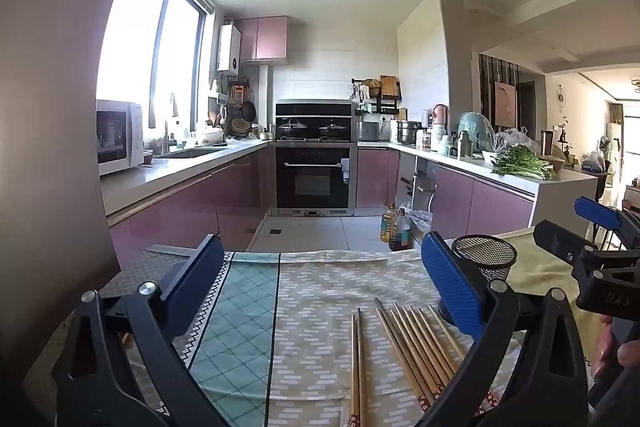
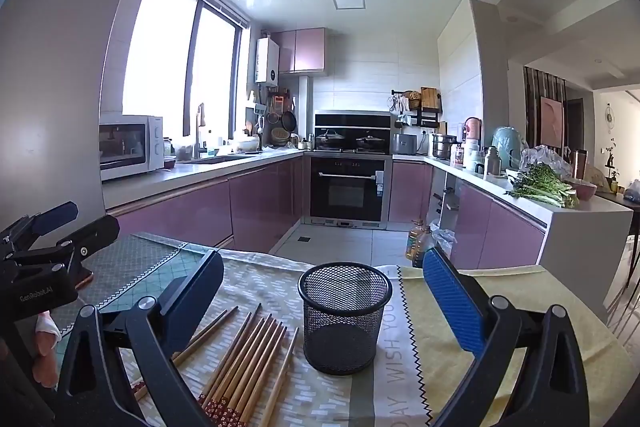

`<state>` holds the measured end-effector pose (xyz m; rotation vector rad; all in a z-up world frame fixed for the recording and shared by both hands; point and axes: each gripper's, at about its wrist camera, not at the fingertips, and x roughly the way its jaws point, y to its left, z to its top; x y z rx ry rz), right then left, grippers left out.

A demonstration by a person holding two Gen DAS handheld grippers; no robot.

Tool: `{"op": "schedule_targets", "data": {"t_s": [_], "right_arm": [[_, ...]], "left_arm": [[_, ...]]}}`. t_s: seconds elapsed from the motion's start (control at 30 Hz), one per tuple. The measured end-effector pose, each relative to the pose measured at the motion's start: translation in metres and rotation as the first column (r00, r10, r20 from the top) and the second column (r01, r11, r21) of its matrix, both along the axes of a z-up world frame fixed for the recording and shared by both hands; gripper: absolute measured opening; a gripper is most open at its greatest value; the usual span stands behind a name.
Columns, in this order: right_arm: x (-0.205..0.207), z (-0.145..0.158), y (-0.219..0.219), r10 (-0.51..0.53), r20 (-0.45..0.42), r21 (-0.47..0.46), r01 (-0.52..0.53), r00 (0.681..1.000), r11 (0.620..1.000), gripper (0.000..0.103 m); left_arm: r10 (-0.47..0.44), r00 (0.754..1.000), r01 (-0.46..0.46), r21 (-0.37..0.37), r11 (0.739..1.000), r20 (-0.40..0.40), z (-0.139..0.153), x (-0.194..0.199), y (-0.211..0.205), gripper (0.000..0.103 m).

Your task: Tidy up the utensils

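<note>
Several wooden chopsticks [image 1: 416, 351] lie side by side on the patterned tablecloth [image 1: 320, 299]; they also show in the right wrist view [image 2: 244, 359]. A black mesh cup [image 2: 345, 319] stands upright and empty to their right; it also shows in the left wrist view [image 1: 485, 258]. My left gripper [image 1: 324, 279] is open and empty above the cloth, the chopsticks lying between its fingers. My right gripper [image 2: 324, 291] is open and empty, with the mesh cup between its fingers. Each gripper shows at the edge of the other's view.
The table's far edge [image 2: 320, 261] drops to the kitchen floor. Oil bottles [image 2: 418, 241] stand on the floor beyond it. Pink cabinets, an oven [image 2: 347, 189] and counters run around the back. Greens [image 2: 544, 185] lie on the right counter.
</note>
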<state>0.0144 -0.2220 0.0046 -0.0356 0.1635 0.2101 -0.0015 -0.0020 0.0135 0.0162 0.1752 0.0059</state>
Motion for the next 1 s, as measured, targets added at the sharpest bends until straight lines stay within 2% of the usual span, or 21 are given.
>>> {"op": "schedule_targets", "data": {"t_s": [0.07,0.13,1.0], "right_arm": [[0.002,0.000,0.001,0.001,-0.021,-0.013,-0.001,1.000,1.000,0.097],[0.000,0.000,0.000,-0.003,0.001,-0.002,0.003,1.000,1.000,0.097],[0.002,-0.002,-0.001,-0.003,-0.006,0.006,0.003,1.000,1.000,0.097]], "left_arm": [[-0.003,1.000,0.003,-0.013,1.000,0.013,-0.002,-0.003,0.004,0.097],[-0.004,1.000,0.004,-0.014,1.000,0.016,-0.001,-0.003,0.005,0.097],[-0.002,0.999,0.002,-0.005,1.000,0.048,-0.011,-0.006,0.007,0.097]]}}
